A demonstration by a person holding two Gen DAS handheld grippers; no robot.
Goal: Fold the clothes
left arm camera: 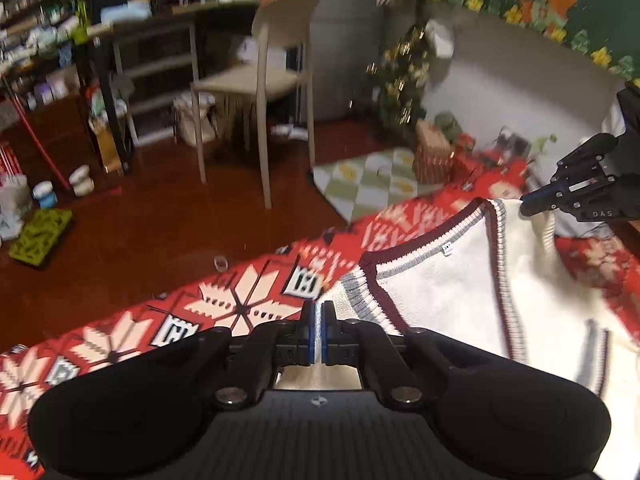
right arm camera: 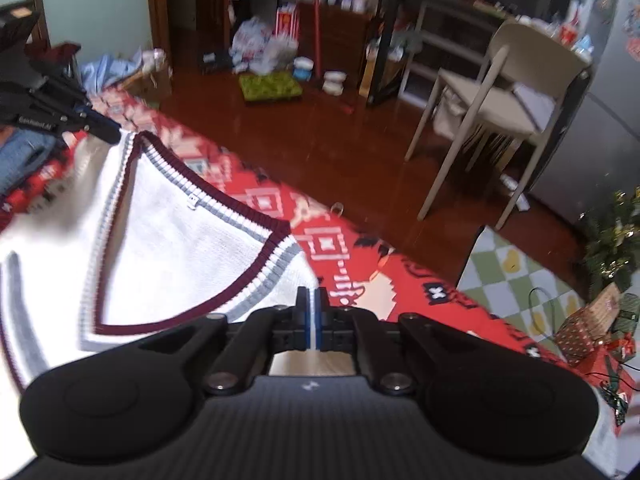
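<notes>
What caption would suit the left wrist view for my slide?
Both grippers, left and right, pinch the shoulders of a white V-neck sweater vest over a red patterned blanket.

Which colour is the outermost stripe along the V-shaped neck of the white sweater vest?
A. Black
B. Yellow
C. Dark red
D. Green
C. In both wrist views the neck of the sweater vest is edged with a dark red band, with grey and white stripes just inside it; the vest lies on a red patterned blanket.
</notes>
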